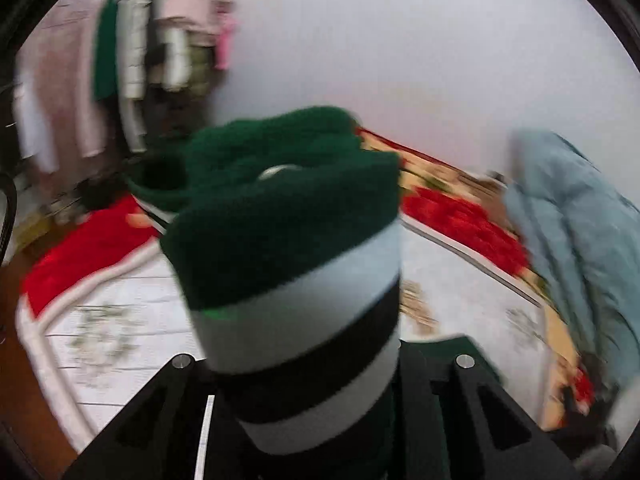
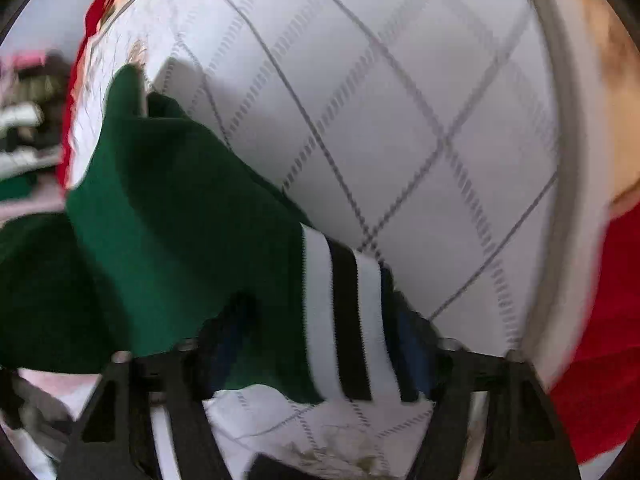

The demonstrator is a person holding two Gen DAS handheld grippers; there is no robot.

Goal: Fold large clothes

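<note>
Striped cuff (image 1: 304, 320) of the green garment (image 1: 280, 200), banded white, black and white, fills the space between the jaws of the left gripper (image 1: 316, 364), which are drawn in tight on the cloth so that the sleeve end stands bunched straight ahead of the left wrist camera, raised clear of the quilted white bedcover (image 1: 120, 312) seen below it. From this pinch the green cloth runs away from the lens and droops toward the bed. In the right wrist view a second striped cuff (image 2: 348, 320) lies between the fingers of the right gripper (image 2: 320, 376); the jaws stand partly apart and blur hides whether the pads press on it, so a firm grip there cannot be confirmed. This sleeve's long axis runs from the gripper up and to the left across the frame, with the body of the garment spreading into the lower left, resting on the bedcover (image 2: 400, 120). Judged from both views, the garment hangs lifted at the left hand and low at the right, so the coming fold turns on carrying the raised cuff over toward the resting one. A red blanket border (image 1: 80, 248) edges the cover, and a pale blue jacket (image 1: 568, 216) lies at the far right
</note>
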